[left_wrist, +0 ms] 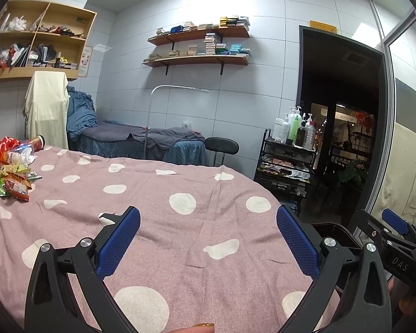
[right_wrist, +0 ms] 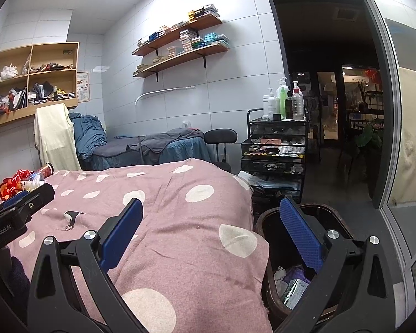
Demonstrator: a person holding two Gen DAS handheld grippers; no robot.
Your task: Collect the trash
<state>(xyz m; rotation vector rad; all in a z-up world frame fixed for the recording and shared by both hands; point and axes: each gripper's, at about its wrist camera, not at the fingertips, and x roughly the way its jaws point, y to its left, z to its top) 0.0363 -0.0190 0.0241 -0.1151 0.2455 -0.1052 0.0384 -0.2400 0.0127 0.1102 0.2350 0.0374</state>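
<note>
The left gripper hangs over the pink spotted bedspread, its blue pads spread wide with nothing between them. The right gripper is spread just as wide and empty, one finger over the bed edge, the other over a dark bin with rubbish already inside. Farther off, at the bed's far left corner, lie snack wrappers, a plastic bottle and a can.

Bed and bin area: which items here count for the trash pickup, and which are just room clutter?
For the job:
snack wrappers
plastic bottle
red can
trash bin

Just lying about:
pump bottles
black cart
stool
shelf boxes
</note>
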